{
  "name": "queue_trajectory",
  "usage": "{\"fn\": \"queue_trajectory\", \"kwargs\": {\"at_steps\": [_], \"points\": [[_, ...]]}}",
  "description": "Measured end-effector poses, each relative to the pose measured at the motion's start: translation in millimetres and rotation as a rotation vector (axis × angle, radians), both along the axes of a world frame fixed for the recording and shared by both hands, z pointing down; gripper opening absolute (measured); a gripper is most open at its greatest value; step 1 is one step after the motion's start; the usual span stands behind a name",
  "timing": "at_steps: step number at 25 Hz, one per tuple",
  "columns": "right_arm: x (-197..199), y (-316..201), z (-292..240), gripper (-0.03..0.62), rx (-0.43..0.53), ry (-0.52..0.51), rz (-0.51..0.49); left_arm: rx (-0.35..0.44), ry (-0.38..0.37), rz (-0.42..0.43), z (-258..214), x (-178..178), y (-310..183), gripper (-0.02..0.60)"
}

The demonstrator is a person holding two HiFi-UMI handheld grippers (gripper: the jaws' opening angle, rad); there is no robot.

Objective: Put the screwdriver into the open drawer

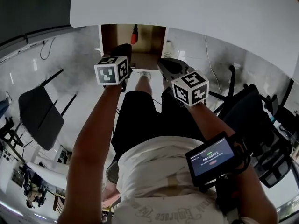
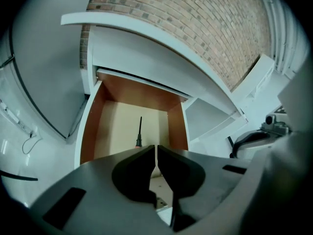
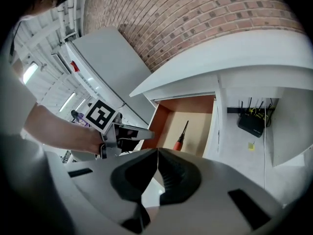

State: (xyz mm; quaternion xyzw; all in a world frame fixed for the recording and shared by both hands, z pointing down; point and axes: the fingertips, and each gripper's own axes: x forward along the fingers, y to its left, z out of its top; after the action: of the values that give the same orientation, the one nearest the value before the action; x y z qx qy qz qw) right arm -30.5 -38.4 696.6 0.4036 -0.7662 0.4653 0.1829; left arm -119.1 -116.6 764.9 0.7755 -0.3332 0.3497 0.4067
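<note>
The screwdriver (image 2: 140, 131), with a black shaft and a red handle, lies on the floor of the open drawer (image 2: 91, 126) under the white desk. In the head view its red handle (image 1: 134, 35) shows at the back of the drawer (image 1: 110, 37). My left gripper (image 2: 156, 150) hangs above the drawer's front edge, jaws shut with nothing between them. My right gripper (image 3: 157, 154) is also shut and empty, to the right of the drawer. From the right gripper view the screwdriver (image 3: 181, 137) lies inside the drawer (image 3: 160, 120), and the left gripper (image 3: 133, 133) hovers at its near left.
The white desk top (image 1: 187, 8) overhangs the drawer. A black router (image 3: 252, 122) sits under the desk to the right. A dark chair (image 1: 39, 115) stands at the left and an office chair (image 1: 254, 115) at the right. A brick wall (image 2: 195, 28) is behind the desk.
</note>
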Motion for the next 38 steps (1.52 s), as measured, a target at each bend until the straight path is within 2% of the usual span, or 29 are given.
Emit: {"fn": "queue_trajectory", "kwargs": {"at_steps": [4,13,18,24,30,38], "points": [[-15.5,-8.5,-35.0,0.023,0.031,0.016,-0.005,0.043,0.027,0.027,-51.0,-13.4,2.1,0.029],[-12.8,-25.4,-83.6,0.023,0.118,0.050,0.005,0.137,0.149,0.044,-135.2,-20.9,0.5,0.020],[-10.9,-29.1,-105.6,0.023,0.158,0.066,0.006,0.168,0.185,0.012,-170.4,-33.1,2.4,0.020],[-14.6,-38.9,-144.9,0.023,0.256,0.074,0.003,0.223,0.212,0.063,-208.5,-30.4,14.1,0.020],[-16.9,-46.1,-185.6,0.023,0.359,0.075,-0.002,0.282,0.258,0.073,-240.1,-32.4,18.3,0.020],[-17.0,-67.8,-236.4,0.023,0.477,0.070,0.037,0.392,0.280,0.100,-285.9,-47.2,-0.6,0.020]]}}
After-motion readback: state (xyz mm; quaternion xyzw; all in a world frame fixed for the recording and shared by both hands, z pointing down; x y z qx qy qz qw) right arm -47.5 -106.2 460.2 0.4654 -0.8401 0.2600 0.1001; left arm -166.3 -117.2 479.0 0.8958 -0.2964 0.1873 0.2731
